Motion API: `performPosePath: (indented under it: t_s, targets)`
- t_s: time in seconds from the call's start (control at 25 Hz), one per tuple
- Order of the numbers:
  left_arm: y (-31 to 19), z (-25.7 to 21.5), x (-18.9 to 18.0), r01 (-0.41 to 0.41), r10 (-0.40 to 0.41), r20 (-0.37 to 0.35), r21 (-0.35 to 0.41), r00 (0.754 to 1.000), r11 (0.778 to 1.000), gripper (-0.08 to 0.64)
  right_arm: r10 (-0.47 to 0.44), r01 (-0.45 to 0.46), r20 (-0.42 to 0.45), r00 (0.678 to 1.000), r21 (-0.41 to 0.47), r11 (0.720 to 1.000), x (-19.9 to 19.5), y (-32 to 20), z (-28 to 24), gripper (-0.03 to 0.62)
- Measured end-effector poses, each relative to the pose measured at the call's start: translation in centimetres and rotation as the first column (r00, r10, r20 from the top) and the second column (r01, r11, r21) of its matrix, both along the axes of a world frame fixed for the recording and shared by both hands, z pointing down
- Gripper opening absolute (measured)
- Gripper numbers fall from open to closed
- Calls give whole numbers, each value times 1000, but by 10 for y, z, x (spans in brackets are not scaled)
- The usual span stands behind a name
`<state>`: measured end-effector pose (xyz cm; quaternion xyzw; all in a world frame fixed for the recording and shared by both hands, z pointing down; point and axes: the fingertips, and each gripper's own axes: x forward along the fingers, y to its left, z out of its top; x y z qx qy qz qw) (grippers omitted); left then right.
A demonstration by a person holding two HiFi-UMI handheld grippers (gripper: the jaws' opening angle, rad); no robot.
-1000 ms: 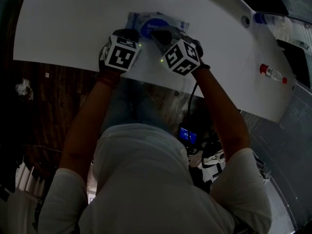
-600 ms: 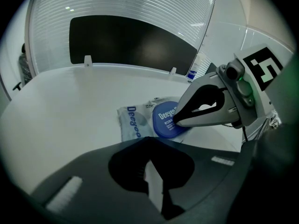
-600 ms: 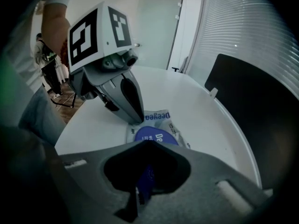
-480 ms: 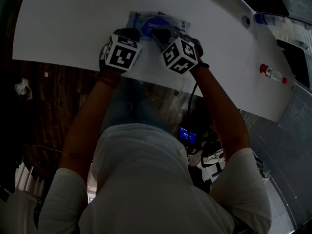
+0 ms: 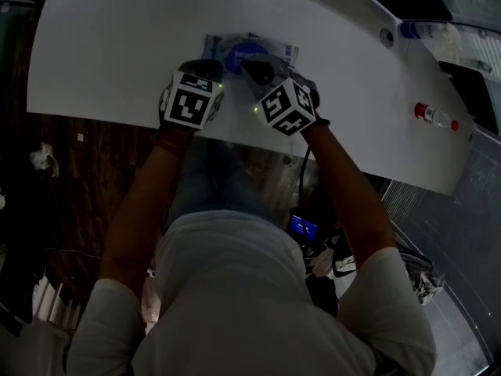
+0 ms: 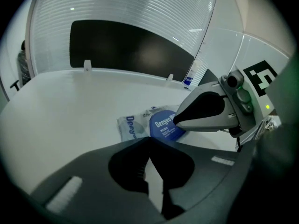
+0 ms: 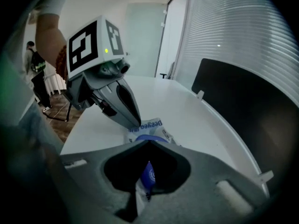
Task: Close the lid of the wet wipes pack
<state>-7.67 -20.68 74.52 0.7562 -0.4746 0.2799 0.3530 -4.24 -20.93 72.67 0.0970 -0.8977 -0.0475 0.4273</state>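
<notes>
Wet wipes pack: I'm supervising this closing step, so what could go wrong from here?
1. The right gripper, jaws shut, bears on the blue lid near its edge only; it may slide off and leave the lid unlatched.
2. The left gripper, also shut, steadies just one end of the wet wipes pack; the soft pack could skid or twist on the smooth table.

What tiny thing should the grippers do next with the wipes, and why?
Probably press the right gripper straight down on the blue lid. Its shut tip touches the lid's edge, the lid looks almost flat, and the left gripper seems to pin the end of the wet wipes pack.
</notes>
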Motion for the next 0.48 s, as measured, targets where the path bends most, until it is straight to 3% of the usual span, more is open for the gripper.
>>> performPosePath:
  t_s: [0.28,0.48]
  targets:
    - [-1,-52,-3,-18,20,-32,59,999,998,2,154,-161,133,979,36,986,3,-7,-52,0]
    - [-5,-98,4,-27,35,-61,122,998,992,2,272,-291,249,930,43,956,8,-22,-100,0]
